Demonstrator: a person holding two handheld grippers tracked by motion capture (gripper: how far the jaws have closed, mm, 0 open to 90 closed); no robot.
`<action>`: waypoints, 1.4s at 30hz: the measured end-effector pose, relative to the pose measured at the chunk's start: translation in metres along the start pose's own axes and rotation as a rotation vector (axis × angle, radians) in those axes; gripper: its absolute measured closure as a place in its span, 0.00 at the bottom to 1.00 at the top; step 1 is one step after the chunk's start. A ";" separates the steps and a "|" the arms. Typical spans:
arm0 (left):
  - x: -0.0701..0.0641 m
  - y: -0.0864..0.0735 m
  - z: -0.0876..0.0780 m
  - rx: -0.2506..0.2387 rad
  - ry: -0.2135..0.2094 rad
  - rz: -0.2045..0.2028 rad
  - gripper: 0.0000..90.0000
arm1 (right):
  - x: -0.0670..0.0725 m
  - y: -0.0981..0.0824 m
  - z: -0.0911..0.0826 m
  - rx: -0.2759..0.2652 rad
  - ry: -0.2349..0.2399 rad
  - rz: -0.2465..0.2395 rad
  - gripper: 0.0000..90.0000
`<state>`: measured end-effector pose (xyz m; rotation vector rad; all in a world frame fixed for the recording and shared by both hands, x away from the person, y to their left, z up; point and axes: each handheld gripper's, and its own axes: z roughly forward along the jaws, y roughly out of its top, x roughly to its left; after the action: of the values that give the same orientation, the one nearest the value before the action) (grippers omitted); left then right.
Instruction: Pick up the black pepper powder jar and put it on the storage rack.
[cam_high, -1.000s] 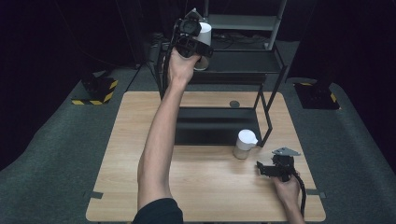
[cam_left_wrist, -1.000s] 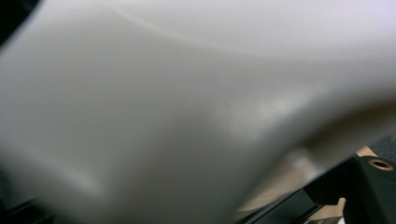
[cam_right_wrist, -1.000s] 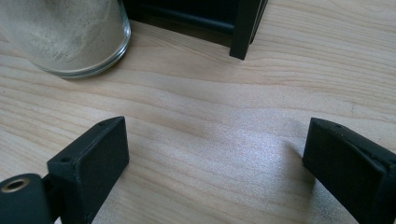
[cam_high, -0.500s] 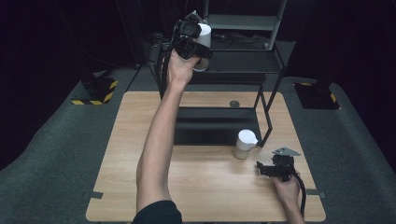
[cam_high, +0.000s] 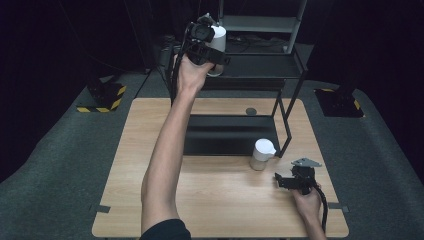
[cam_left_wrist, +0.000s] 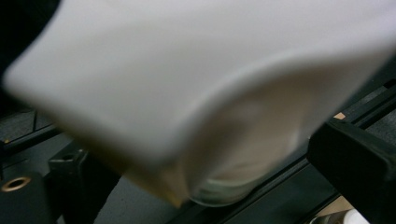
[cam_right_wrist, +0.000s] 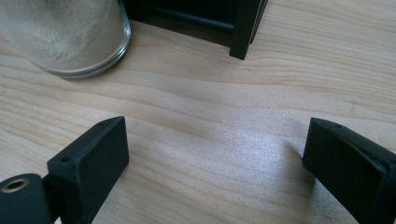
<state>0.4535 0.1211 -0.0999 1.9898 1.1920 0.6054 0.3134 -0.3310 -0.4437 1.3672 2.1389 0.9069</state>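
A white jar (cam_high: 219, 35) stands on an upper shelf of the black metal rack (cam_high: 260, 65). My left gripper (cam_high: 216, 50) is raised to it at arm's length. In the left gripper view the blurred jar (cam_left_wrist: 187, 93) sits between the jaws of the left gripper (cam_left_wrist: 217, 172). Those jaws have just been opening and stand apart from its sides. A second jar (cam_high: 262, 152) with a white lid rests on the wooden table (cam_high: 150, 125) by the rack's front leg. My right gripper (cam_high: 280, 181) lies low on the table just right of it, open with nothing between its fingers (cam_right_wrist: 215, 163). The jar's glass base (cam_right_wrist: 70, 32) shows ahead and to the left.
The rack's lower black shelf (cam_high: 225, 135) covers the table's middle back. A small dark disc (cam_high: 251, 111) lies on the table behind it. The rack's leg (cam_right_wrist: 247, 28) stands just ahead of the right gripper. Yellow-black striped stands (cam_high: 105, 97) sit on the floor.
In the high view little differs: the left hand stays at the upper shelf with the white jar, and the right gripper has kept still.
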 end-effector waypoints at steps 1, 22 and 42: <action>0.000 -0.002 -0.003 -0.003 -0.001 -0.001 0.05 | 0.000 0.000 0.000 -0.001 0.000 -0.002 0.07; 0.002 -0.045 -0.029 -0.073 -0.017 0.014 0.04 | 0.000 0.000 0.000 -0.001 0.000 0.000 0.07; -0.003 -0.095 -0.048 -0.115 -0.044 0.040 0.05 | 0.000 0.000 0.000 -0.003 -0.001 -0.001 0.07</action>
<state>0.3673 0.1641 -0.1441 1.9245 1.0690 0.6324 0.3133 -0.3311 -0.4442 1.3650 2.1367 0.9085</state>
